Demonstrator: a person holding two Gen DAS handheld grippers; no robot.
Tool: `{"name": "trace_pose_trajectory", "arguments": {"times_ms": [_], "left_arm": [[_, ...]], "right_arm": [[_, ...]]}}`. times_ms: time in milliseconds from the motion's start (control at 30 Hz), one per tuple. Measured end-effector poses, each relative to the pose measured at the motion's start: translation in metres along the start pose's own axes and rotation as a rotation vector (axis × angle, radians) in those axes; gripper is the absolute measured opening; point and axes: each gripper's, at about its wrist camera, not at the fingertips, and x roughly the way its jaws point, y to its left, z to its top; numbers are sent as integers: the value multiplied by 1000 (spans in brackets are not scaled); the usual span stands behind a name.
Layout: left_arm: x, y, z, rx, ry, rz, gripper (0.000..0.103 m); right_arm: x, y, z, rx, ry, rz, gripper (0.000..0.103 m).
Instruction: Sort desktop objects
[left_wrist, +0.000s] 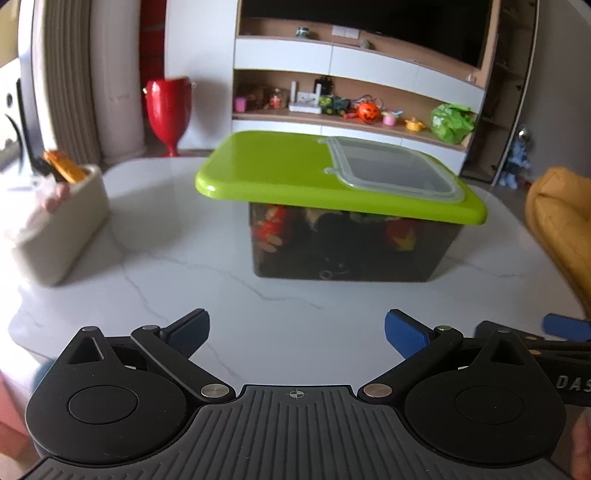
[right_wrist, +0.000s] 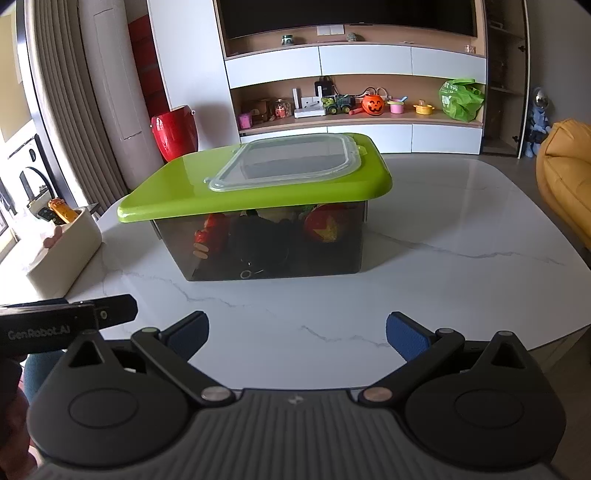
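Left wrist view: the left gripper (left_wrist: 296, 333) hangs over the near part of the white marble table (left_wrist: 155, 258), its blue-padded fingers (left_wrist: 188, 332) spread wide with nothing between them. A broad bare stretch of tabletop lies between the fingers and the storage box (left_wrist: 354, 247), which stands near the middle of the table. The table's curved far edge runs behind the box, and its right edge falls away near a yellow seat (left_wrist: 561, 221). The box has dark see-through walls; red, yellow and black toys show dimly inside. Its green lid (left_wrist: 280, 173), with a clear panel (left_wrist: 395, 173) on the right, sits askew and overhangs to the left. At far left a cream bin (left_wrist: 62, 225) holds an orange item (left_wrist: 64, 168) and other blurred things.

Right wrist view: the right gripper (right_wrist: 296, 333) is likewise released, fingers apart and empty, over the near table edge. The left gripper's black body juts in at near left. Open marble lies all around the box; the green lid is tilted, overhanging toward the cream bin, which stands well apart at the left edge.
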Motion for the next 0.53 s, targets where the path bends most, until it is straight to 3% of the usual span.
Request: {"name": "trace_pose_trajectory", "arguments": {"times_ms": [200, 400, 533], "left_arm": [[-2, -9, -1, 60, -20, 83, 103], [-3, -3, 0, 27, -7, 24, 103], [-5, -3, 0, 30, -23, 51, 103]], "right_arm": [[2, 2, 0, -1, 5, -1, 103], [1, 4, -1, -6, 7, 1, 103], [1, 5, -2, -10, 8, 2, 103]]}}
